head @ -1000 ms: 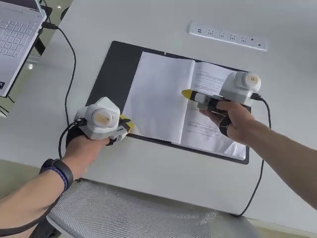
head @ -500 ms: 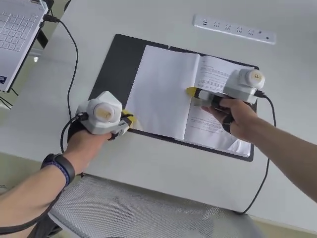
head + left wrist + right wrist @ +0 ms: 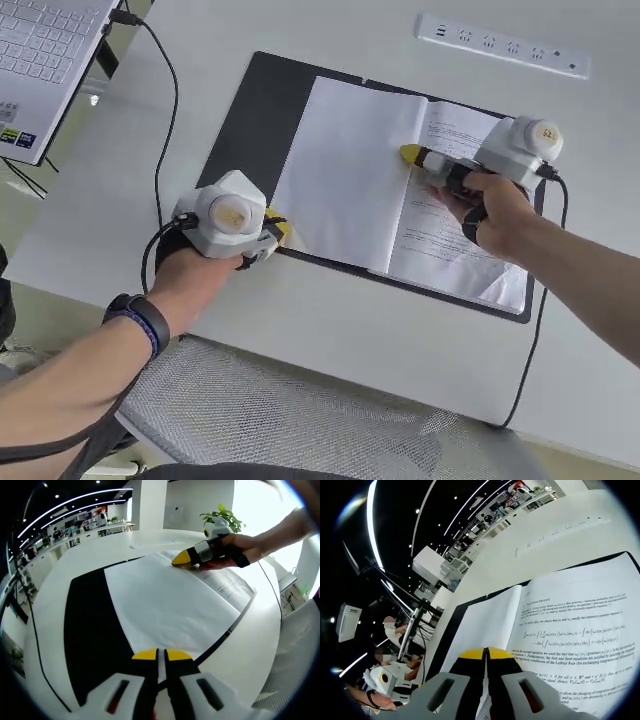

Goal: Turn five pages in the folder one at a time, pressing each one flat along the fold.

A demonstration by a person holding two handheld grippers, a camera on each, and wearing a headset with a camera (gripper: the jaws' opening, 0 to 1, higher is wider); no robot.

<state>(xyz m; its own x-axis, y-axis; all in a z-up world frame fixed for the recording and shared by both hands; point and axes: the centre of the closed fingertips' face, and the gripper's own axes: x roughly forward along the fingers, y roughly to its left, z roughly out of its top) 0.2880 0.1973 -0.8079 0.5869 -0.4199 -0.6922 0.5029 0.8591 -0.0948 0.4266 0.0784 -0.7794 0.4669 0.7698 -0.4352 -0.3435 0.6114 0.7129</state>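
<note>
The right gripper [image 3: 411, 154] has its jaws pressed together on nothing. Its yellow tips rest on the fold [image 3: 400, 215] of the open folder [image 3: 245, 125]. The blank page [image 3: 345, 170] lies just ahead of those tips, and the printed page [image 3: 450, 245] lies beneath the hand behind them.

The left gripper [image 3: 274, 228] is likewise closed and empty. It sits at a corner of the blank page; whether it touches the page cannot be told.

Handling, as a judgement:
- The sheets are light, thin and limp, and will crease easily.
- Pinch one sheet lightly at a free outer corner.
- The cover looks stiffer than the sheets.

Under both tools is a smooth white table [image 3: 300, 330]. A power strip [image 3: 500, 45] lies beyond the right gripper and a laptop [image 3: 40, 50] beyond the left. The room is an open office with strip lighting.
</note>
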